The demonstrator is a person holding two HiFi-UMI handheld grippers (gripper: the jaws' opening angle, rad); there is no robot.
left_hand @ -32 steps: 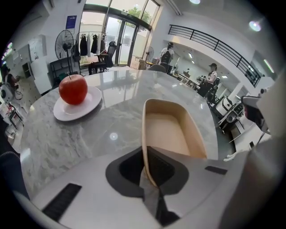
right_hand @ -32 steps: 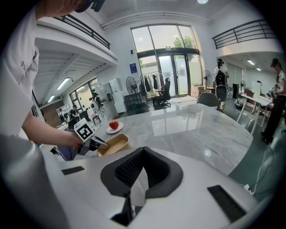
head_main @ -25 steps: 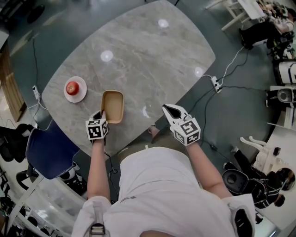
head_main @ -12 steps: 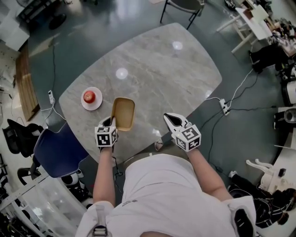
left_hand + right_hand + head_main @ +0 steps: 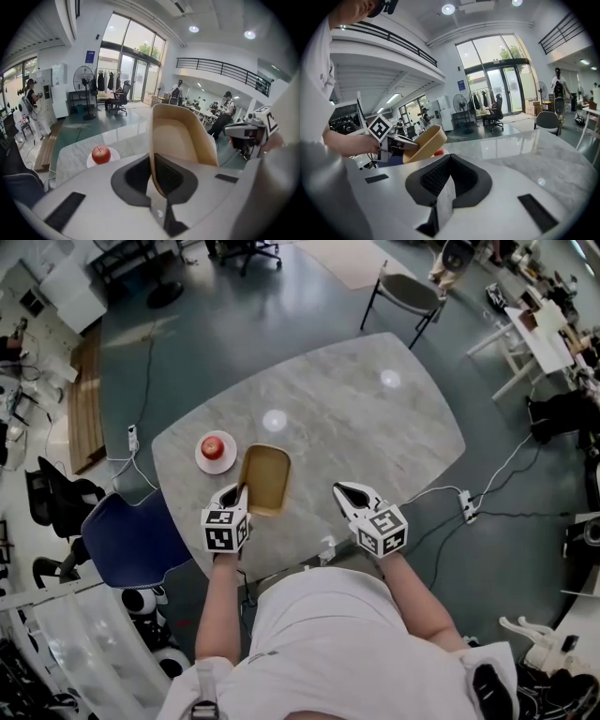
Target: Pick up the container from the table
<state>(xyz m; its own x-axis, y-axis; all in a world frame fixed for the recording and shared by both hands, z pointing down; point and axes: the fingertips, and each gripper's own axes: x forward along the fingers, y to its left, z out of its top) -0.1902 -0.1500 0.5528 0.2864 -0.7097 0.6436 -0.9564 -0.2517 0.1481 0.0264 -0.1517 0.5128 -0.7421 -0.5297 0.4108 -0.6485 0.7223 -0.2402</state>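
Left tongs (image 5: 239,493) clenched on the container (image 5: 264,479), pinching its near short wall; the left gripper view shows the thin rim running straight down between the two jaws. Container is tan, rounded-rectangle, shallow and empty inside. It sticks out from the tongs toward 12 o'clock in the head view. The right gripper view shows it tilted with the far end up and held clear of the desk (image 5: 375,427), nothing under it.

Right tongs (image 5: 344,491) clenched with nothing in them, jaws together in the right gripper view. They sit at 3 o'clock of the left tongs, well apart from the container, over the near desk edge and pointing toward 11 o'clock.

Desk is grey marble with rounded corners, and ceiling lights reflect on it as bright spots. Red apple (image 5: 213,445) sits on a small white plate (image 5: 201,457) on the desk, at 10 o'clock of the container, near it but not touching. The left gripper view has the apple at 9 o'clock of the container, lower and further back.

Blue chair (image 5: 131,540) stands at 8 o'clock of the desk, on the floor. Cables and a power strip (image 5: 466,506) lie on the floor at 4 o'clock of the desk.
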